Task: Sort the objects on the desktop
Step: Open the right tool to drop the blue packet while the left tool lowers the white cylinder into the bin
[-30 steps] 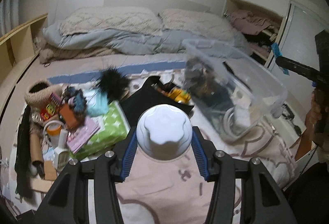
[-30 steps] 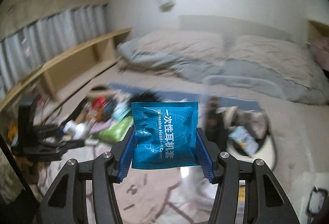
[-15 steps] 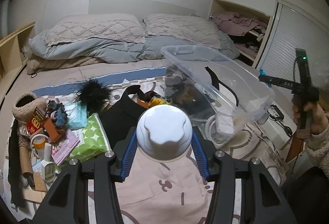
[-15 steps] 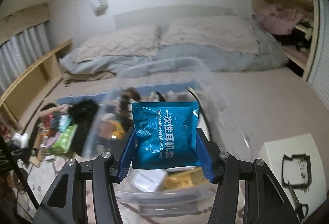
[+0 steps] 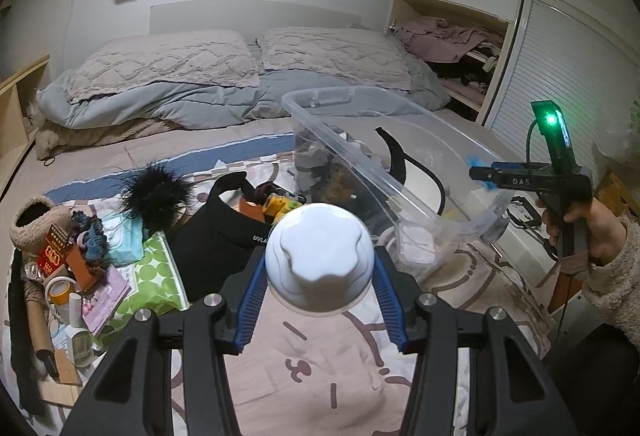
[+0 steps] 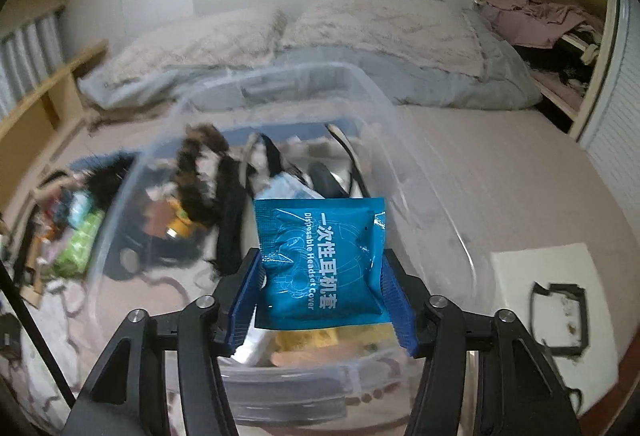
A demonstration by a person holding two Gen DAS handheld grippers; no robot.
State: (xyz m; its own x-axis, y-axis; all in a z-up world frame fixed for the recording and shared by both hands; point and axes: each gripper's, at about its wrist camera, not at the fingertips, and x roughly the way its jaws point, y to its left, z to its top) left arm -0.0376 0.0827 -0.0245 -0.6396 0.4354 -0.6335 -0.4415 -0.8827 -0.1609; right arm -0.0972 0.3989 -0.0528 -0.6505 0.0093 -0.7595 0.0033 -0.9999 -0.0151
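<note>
Packet: blue foil sachet, white print, wrinkled, upright between right gripper pads over clear bin
Right jaws: just been opening, packet between them, leaning on the left pad
Left gripper: clamped on white knobbed cap above bedspread

The setting is presenting as a home bedroom. A bed with two quilted pillows and a folded grey duvet is occupying most of the room. An open wall closet is holding piled clothes, and household clutter is lying spread across the bed cover.
</note>
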